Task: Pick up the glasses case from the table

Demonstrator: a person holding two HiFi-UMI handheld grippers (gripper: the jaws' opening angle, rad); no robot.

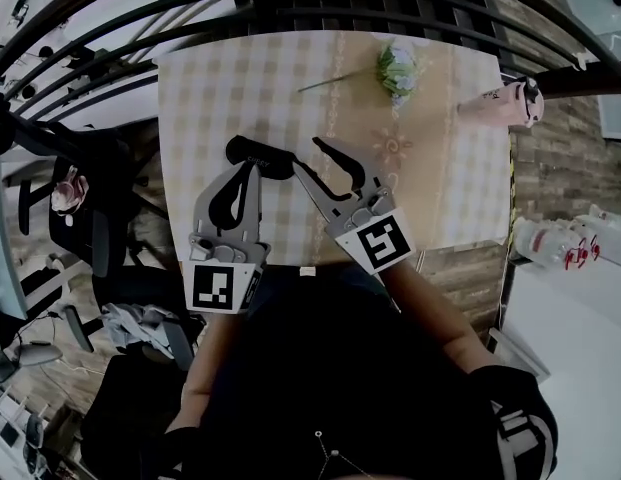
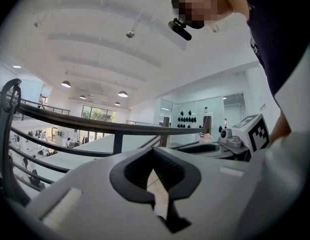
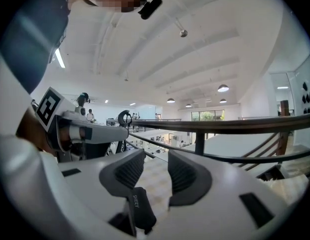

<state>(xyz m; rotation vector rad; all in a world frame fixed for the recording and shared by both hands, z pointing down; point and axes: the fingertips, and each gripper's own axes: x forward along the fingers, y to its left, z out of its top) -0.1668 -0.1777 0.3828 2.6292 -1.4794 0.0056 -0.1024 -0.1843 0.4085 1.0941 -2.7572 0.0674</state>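
The glasses case (image 1: 260, 156) lies near the front edge of the table (image 1: 210, 98), at the tips of the left gripper (image 1: 248, 166), whose jaws are clenched on nothing, perhaps touching it; the right gripper (image 1: 305, 155), jaws parted, stands just beside; likely light, stiff, smooth; pinch across its narrow width; flower (image 1: 397, 68) and bottle (image 1: 500, 103) sit well apart.

place: open-plan office hall | cues: balcony railing (image 2: 95, 126), ceiling lamps (image 2: 66, 84)

left gripper (image 2: 155, 153): fingers (image 2: 129, 176) meeting at tips, checked tabletop (image 2: 157, 190) seen through gap | right gripper's marker cube (image 2: 255, 132) at right | railing (image 2: 95, 126) beyond
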